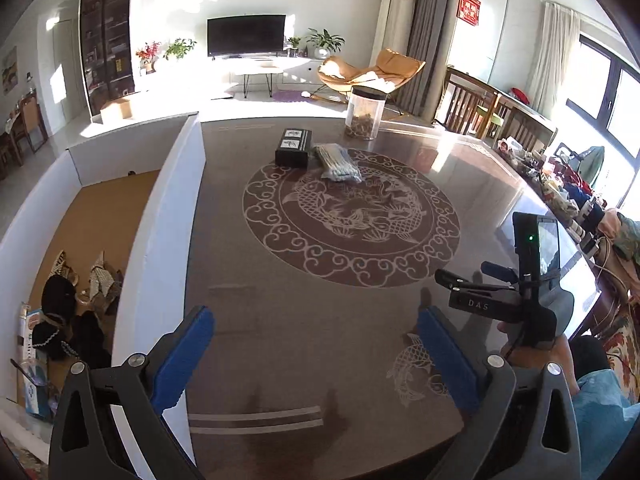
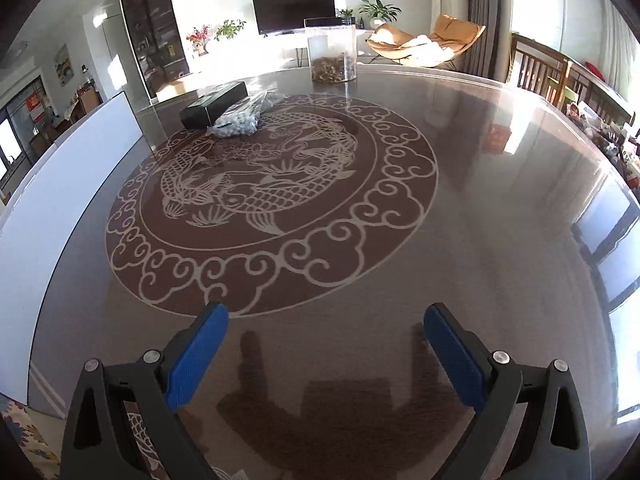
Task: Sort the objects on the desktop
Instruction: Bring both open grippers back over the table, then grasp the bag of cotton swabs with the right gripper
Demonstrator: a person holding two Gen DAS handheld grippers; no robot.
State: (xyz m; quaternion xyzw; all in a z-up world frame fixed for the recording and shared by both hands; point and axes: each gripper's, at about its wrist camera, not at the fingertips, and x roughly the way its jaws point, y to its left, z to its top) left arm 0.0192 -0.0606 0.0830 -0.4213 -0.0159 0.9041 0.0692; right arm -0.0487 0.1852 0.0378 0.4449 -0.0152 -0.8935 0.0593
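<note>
- Left gripper (image 1: 316, 354): my jaws spread wide, nothing between them, bare table (image 1: 340, 320) under the blue pads (image 1: 184, 360).
- Right gripper (image 2: 326, 354): also wide open, empty, over the table's near edge.
- Box (image 1: 120, 216) at my left, beside the table: white walls, dark and patterned items lying at its near end.
- Mid-table, far side of the fish medallion: black case (image 1: 294, 147) with bag (image 1: 336, 162) of white-tipped sticks touching its right side.
- Farther: clear jar (image 1: 365, 114), brown contents at the bottom, near the far edge.
</note>
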